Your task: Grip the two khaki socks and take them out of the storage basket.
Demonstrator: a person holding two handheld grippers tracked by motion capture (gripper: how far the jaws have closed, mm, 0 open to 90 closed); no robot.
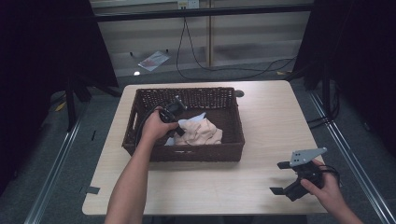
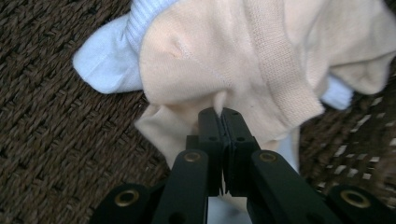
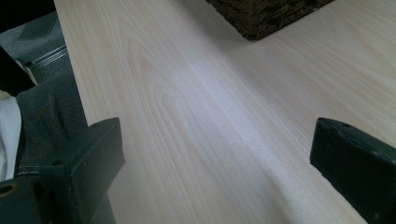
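From above, the left gripper [image 1: 173, 122] reaches down into the wicker basket [image 1: 233, 135] on the table [image 1: 275, 121], onto the peach garment [image 1: 201, 133] that lies on the basket floor, while the right gripper [image 1: 286, 179] waits over the near right corner. In the left gripper view the jaws are clenched on a fold of that garment [image 2: 205, 60], which lies over a pale blue cloth [image 2: 105, 63]; the pinch looks thin, so a slow straight lift should clear the rim without dragging the blue cloth along. In the right gripper view the jaws stand wide apart above bare wood, holding nothing.

Open tabletop [image 1: 261, 186] across the lower centre and right of the frame. Dark wicker basket [image 1: 140, 100] at centre, walled on all sides, reachable from above alone. Cream garment [image 1: 203, 131] heaped across its lower half; bare floor along its upper half.
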